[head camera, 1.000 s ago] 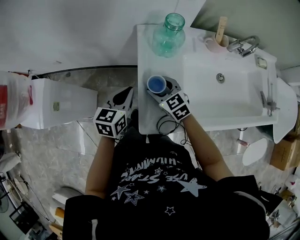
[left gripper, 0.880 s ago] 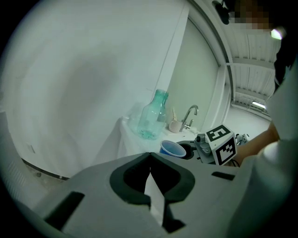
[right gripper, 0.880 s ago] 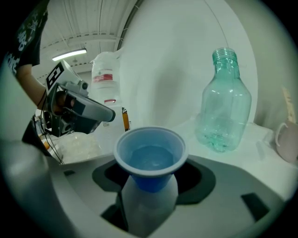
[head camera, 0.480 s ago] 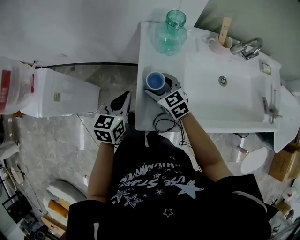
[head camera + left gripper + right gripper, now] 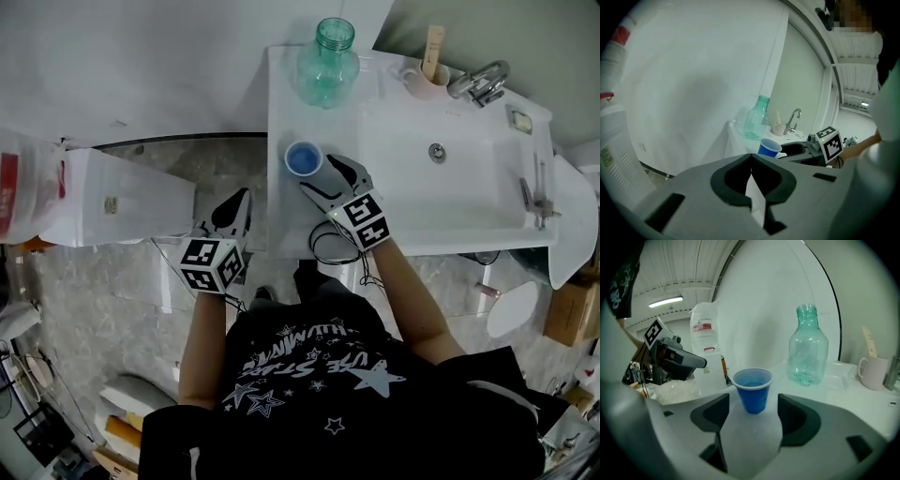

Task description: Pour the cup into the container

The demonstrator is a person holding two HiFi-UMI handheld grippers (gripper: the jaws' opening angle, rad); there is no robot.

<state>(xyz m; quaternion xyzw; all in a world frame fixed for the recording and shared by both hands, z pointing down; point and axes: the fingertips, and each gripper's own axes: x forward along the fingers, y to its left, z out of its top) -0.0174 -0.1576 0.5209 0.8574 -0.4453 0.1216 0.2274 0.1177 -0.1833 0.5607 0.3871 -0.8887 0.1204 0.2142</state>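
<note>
Blue cup (image 5: 303, 157) just beyond right tongs (image 5: 317, 172)

Nothing here reads cleanly for me. My shirt (image 5: 319, 361) carries white lettering among printed stars, too skewed to make out, and the white jug (image 5: 707, 350) wears a red label with print too small to read. The cubes on my left gripper (image 5: 238, 201) and right gripper (image 5: 325, 172) show only black-and-white square patterns.

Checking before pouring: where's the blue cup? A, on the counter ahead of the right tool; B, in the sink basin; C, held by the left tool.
A: the blue cup stands on the counter just ahead of the right tool; its jaws, which have just been closing, are apart with nothing between them.
</note>
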